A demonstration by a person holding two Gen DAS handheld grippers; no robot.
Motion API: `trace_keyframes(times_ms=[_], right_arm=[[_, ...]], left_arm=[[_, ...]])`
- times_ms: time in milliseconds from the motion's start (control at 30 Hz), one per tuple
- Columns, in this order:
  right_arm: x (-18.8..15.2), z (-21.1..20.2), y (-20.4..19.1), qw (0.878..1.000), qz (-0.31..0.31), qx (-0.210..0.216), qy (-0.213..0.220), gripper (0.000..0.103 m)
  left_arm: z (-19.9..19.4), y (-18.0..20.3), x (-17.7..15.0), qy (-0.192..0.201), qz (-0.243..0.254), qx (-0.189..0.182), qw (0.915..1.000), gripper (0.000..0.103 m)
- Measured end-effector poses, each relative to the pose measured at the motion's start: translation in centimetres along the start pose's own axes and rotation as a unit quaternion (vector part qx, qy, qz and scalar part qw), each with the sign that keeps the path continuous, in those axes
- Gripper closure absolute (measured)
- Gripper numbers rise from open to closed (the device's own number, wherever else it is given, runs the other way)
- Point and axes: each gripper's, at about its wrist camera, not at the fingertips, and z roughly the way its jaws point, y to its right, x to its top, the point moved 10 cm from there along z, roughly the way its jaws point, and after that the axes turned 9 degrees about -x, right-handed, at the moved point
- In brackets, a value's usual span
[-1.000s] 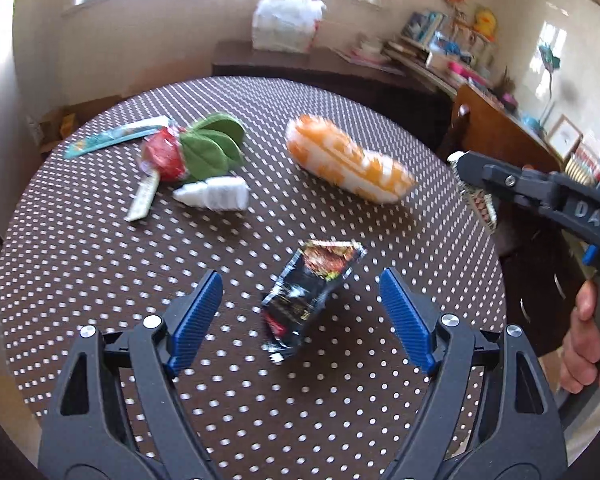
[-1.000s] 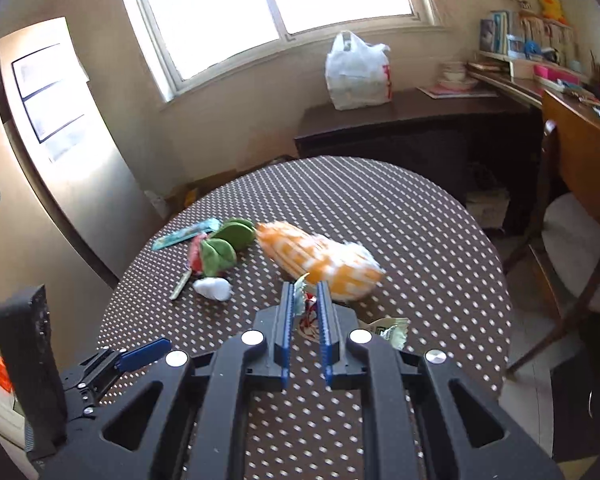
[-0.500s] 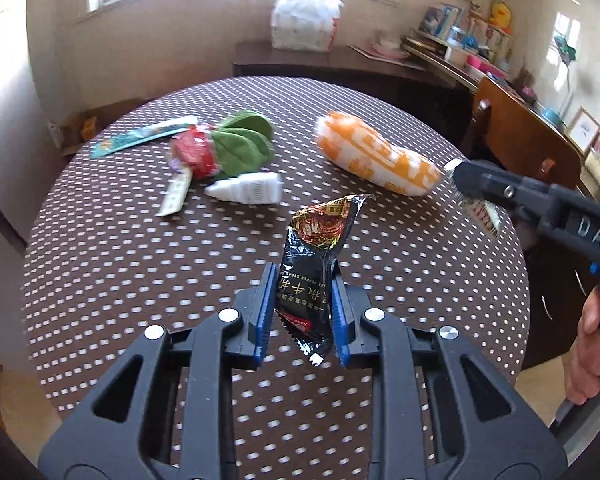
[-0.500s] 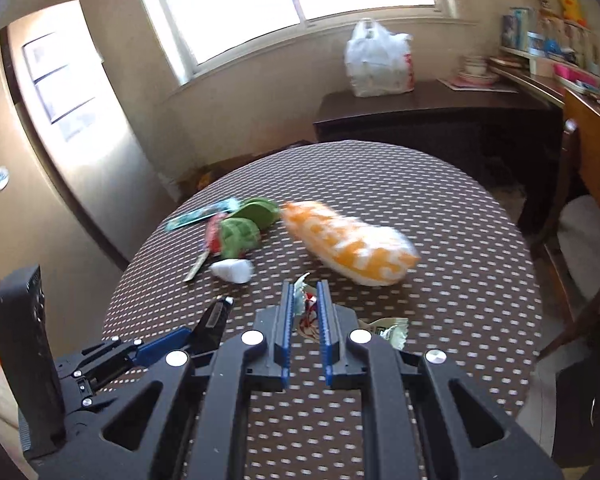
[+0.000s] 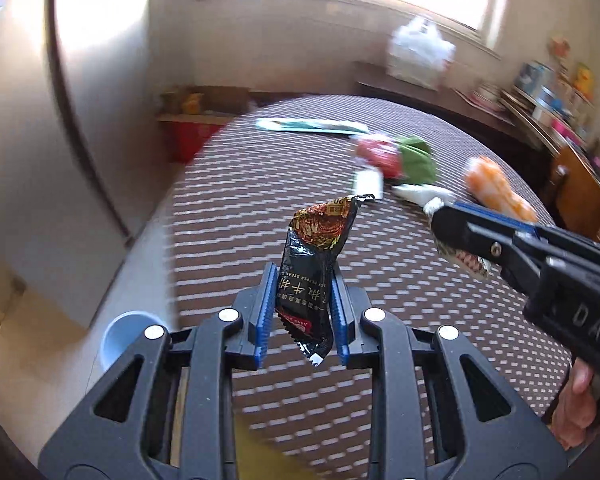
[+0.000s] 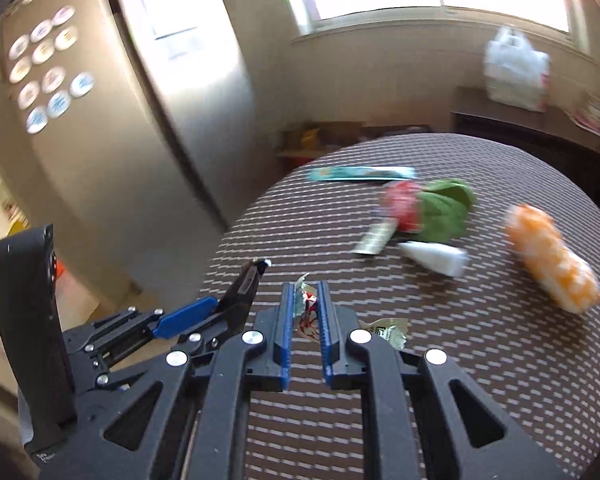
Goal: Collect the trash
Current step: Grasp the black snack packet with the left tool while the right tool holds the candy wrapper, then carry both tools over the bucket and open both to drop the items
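Our left claw [image 5: 302, 312], at the bottom centre of its frame, is clenched on the black snack wrapper [image 5: 314, 264], held clear above the dotted desk [image 5: 260, 208]. Our right claw [image 6: 305, 322] grips a crumpled white wrapper [image 6: 306, 312]. An orange bag [image 6: 552, 258] lies at the right.

Two claw-mounted fisheyes, angled down, sharing the dotted table [image 5: 380, 280].
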Motion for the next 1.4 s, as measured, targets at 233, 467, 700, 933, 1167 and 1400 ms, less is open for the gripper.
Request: trace_keyframes(times_ms=[233,467,700,933,1167,1400], right_arm=[[0.1,1.7,-9.5,0.995,-0.073,0.063,-0.017,0.091],[-0.5,2.8,-18.4,0.984,-0.133,0.117,-0.035,0.091],[-1.2,4.3,-24.4,0.974,-0.169,0.139,-0.052,0.091],[-1.2,6.9,-27.3,0.973,-0.17,0.137,-0.071,0.091],[-1.4,8.6,-27.5,0.975,-0.163,0.128,-0.086,0.091],[-2.2,10.5,-27.7,0.973,-0.167,0.121,-0.105,0.091]], left_arm=[[-4.5,-8.0,-1.0,0.036,-0.068,0.066,0.9949,0.078],[-8.1,-14.5,-3.2,0.053,-0.129,0.119,0.9831,0.078],[-9.9,-19.7,-5.7,0.053,-0.176,0.153,0.971,0.078],[-10.1,-23.5,-6.6,0.049,-0.201,0.167,0.9641,0.078],[-9.6,-26.9,-6.5,0.055,-0.235,0.194,0.9509,0.016],[-10.4,-28.5,-7.6,0.058,-0.25,0.204,0.9448,0.016]])
